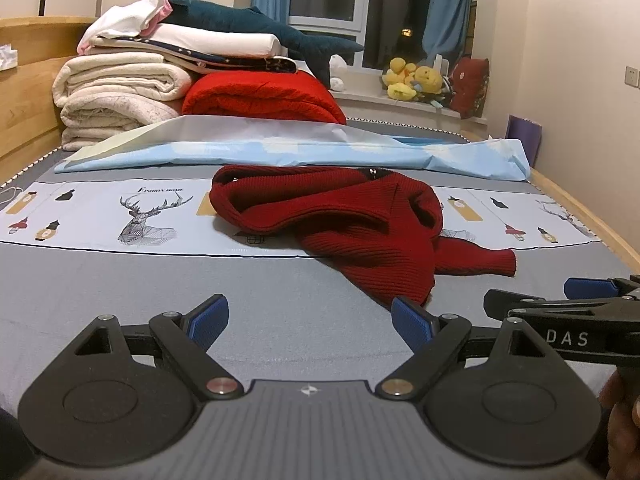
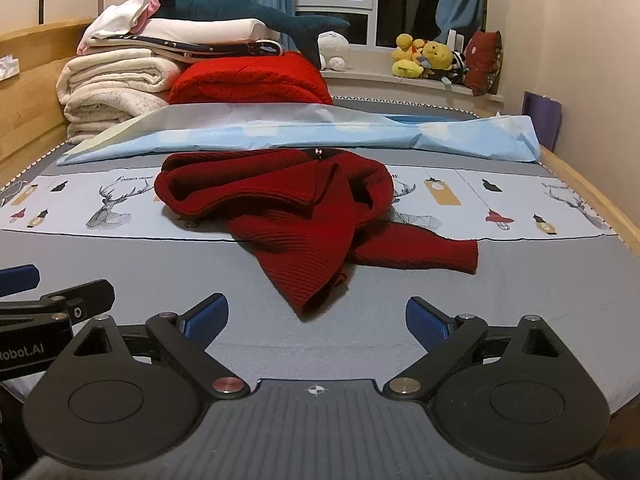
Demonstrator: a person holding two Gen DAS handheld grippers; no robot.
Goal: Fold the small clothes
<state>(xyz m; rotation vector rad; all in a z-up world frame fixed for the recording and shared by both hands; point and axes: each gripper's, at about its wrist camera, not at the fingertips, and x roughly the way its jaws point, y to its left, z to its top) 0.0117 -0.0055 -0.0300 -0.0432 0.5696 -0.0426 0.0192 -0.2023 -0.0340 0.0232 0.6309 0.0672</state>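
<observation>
Both claws, left and right, agape before crumpled red sweater

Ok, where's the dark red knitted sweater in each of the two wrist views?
Left wrist: the sweater lies crumpled right of centre, one sleeve trailing right.
Right wrist: the sweater sits near centre, sleeve again trailing right.
Shared landmark: the light blue sheet bunched just behind it.
</observation>
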